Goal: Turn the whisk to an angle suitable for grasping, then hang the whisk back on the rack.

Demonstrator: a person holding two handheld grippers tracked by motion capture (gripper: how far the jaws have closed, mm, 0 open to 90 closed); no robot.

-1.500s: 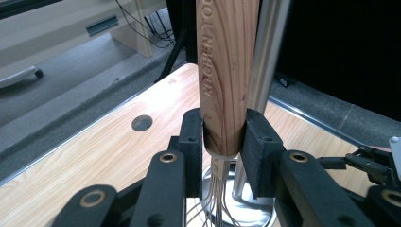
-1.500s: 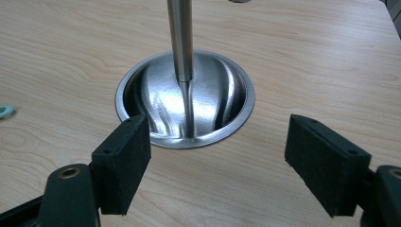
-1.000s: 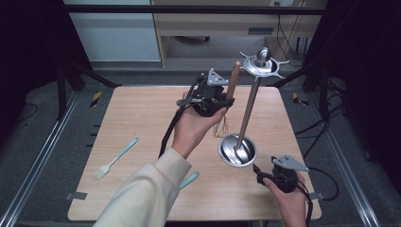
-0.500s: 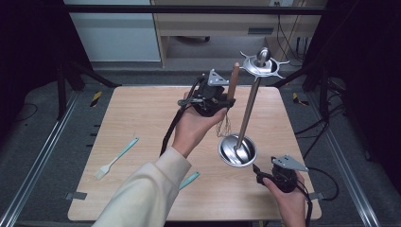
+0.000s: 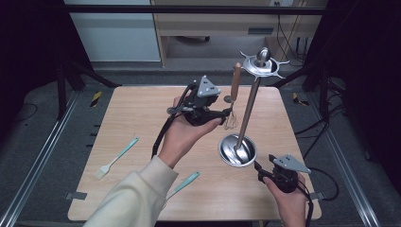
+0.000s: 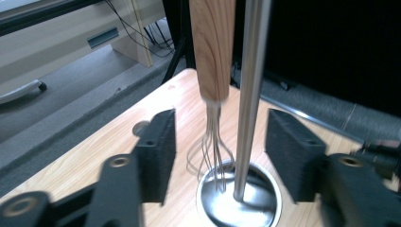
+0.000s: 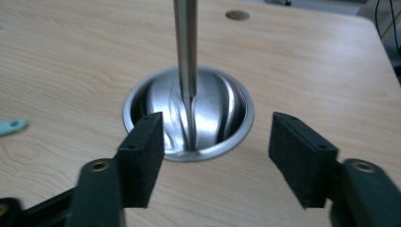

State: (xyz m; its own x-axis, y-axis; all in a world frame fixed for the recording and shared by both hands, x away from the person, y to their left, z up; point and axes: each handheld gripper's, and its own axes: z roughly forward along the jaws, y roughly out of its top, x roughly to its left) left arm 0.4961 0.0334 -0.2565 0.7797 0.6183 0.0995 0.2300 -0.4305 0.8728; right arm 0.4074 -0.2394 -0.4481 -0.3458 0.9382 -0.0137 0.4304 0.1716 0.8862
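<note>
floor (image 5: 42, 156): grey carpet | desk (image 5: 222, 28): pale wood, behind | surroundings: dark

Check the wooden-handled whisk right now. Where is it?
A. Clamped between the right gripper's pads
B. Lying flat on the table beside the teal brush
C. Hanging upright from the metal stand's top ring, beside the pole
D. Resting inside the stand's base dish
C: the whisk hangs upright from the stand, and the left gripper has just opened, its pads clear of it.

Wood-handled whisk (image 5: 233, 97) — silver stand (image 5: 243, 124)
</note>
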